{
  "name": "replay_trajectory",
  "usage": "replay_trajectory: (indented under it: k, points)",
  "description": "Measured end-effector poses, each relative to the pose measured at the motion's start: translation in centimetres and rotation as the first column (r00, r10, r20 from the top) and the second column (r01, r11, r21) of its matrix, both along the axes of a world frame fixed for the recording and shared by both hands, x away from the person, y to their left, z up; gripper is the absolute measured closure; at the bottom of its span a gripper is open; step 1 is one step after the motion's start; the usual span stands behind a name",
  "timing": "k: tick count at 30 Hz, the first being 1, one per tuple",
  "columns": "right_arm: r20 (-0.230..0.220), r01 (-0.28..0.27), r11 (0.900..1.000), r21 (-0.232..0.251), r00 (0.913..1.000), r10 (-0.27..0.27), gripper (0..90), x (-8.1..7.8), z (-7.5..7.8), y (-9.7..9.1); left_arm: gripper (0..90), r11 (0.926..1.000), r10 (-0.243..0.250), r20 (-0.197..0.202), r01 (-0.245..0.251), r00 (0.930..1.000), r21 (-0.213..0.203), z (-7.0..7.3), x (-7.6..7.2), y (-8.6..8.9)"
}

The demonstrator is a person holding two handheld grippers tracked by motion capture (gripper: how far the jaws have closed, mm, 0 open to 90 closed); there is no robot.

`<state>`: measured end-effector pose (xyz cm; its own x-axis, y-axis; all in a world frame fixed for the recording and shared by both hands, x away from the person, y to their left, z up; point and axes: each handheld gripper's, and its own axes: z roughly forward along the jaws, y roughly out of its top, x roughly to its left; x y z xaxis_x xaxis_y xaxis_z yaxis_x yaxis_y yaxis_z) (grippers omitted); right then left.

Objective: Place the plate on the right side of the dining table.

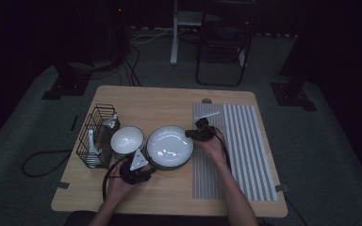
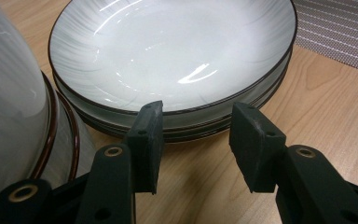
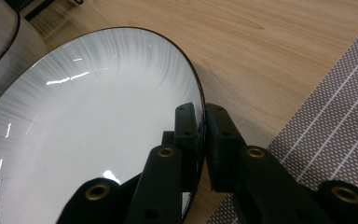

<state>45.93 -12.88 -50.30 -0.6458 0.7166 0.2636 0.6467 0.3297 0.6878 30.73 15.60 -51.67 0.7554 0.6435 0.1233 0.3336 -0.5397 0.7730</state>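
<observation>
A stack of shallow grey-white plates (image 1: 169,146) with dark rims sits in the middle of the wooden table. My right gripper (image 1: 192,133) is shut on the rim of the top plate (image 3: 88,130) at its right edge, one jaw inside the plate and one outside (image 3: 202,126). My left gripper (image 1: 142,165) stands open just in front of the stack's near edge, its fingertips (image 2: 151,123) close to the lower plates (image 2: 177,70) with nothing between them. A stack of smaller bowls (image 1: 127,140) stands left of the plates, beside the left gripper (image 2: 196,122).
A black wire basket (image 1: 95,135) holding utensils stands at the table's left edge. A striped grey placemat (image 1: 235,146) covers the right side, with a pale utensil (image 1: 207,114) lying at its far end. Bare wood lies behind the dishes.
</observation>
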Motion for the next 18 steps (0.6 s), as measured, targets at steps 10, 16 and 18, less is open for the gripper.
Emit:
replay_trajectory:
  k: [10, 16, 18]
  points:
    - [0.0, 0.015, 0.9998, 0.009, 0.9999, -0.015, 86.5, -0.5, 0.5, -0.2, 54.3, 0.9995, 0.013, 0.006, -0.012, 0.9999, -0.028, 0.0, 0.0, 0.0]
    - [0.007, 0.028, 0.9994, 0.019, 0.9996, -0.029, 86.8, -0.6, 0.7, -0.6, 53.2, 0.9976, 0.019, 0.018, -0.018, 0.9997, -0.067, 0.4, -0.1, -0.2]
    - [0.014, 0.037, 0.9992, 0.017, 0.9992, -0.037, 86.9, -0.7, 0.8, -0.9, 53.2, 0.9976, 0.027, 0.026, -0.025, 0.9993, -0.065, 0.5, -0.2, -0.3]
